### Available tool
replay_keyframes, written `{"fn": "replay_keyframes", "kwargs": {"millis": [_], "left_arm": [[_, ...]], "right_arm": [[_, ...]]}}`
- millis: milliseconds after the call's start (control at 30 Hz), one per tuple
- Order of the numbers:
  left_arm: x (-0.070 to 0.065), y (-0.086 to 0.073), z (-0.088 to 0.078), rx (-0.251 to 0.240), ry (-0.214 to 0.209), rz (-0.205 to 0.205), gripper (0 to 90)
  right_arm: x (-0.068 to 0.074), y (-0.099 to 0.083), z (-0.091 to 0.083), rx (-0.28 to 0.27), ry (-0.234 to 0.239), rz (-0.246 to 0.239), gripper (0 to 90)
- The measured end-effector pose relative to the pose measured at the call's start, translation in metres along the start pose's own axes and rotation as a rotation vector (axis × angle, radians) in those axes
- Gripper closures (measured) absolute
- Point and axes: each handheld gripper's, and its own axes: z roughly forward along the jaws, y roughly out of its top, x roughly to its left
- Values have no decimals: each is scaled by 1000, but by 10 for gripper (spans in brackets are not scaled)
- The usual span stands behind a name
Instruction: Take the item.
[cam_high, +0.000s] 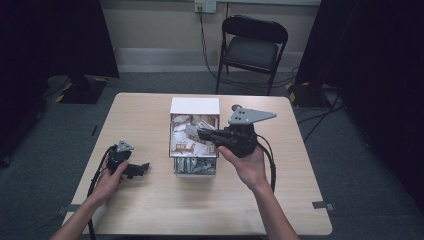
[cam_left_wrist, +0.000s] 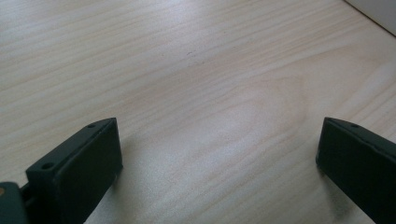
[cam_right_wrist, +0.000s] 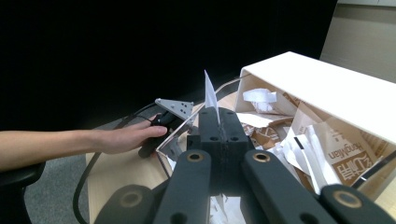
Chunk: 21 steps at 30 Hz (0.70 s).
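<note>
A thin white paper scrap (cam_right_wrist: 208, 91) stands pinched on edge in the right gripper (cam_right_wrist: 218, 122), whose jaws are closed on its lower part, above the clear box of torn brown-and-white wrappers (cam_high: 194, 141). It looks feather-light, limp and easily torn; gripping a flat edge suits it. The left gripper (cam_left_wrist: 219, 154) rests wide open on the pale wooden table (cam_left_wrist: 196, 70).

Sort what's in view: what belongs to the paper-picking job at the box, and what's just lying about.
In the job:
- right gripper, shut on a white paper scrap
- clear box of paper packets
- its white lid end

Lying about:
- left gripper, open, resting on the table
- folding chair
- wall socket
</note>
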Motion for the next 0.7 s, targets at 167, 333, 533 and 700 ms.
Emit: {"fn": "replay_keyframes", "kwargs": {"millis": [167,333,533,700], "left_arm": [[0,0,0,0,0,1,0],[0,0,0,-4,0,-4,0],[0,0,0,-3,1,-1,0],[0,0,0,-4,0,-5,0]], "right_arm": [[1,2,-4,-13,-2,-2,900],[3,5,-9,-27,-6,-5,900],[5,8,-16,-42,-13,-13,900],[3,9,-23,-57,-35,-13,900]]}}
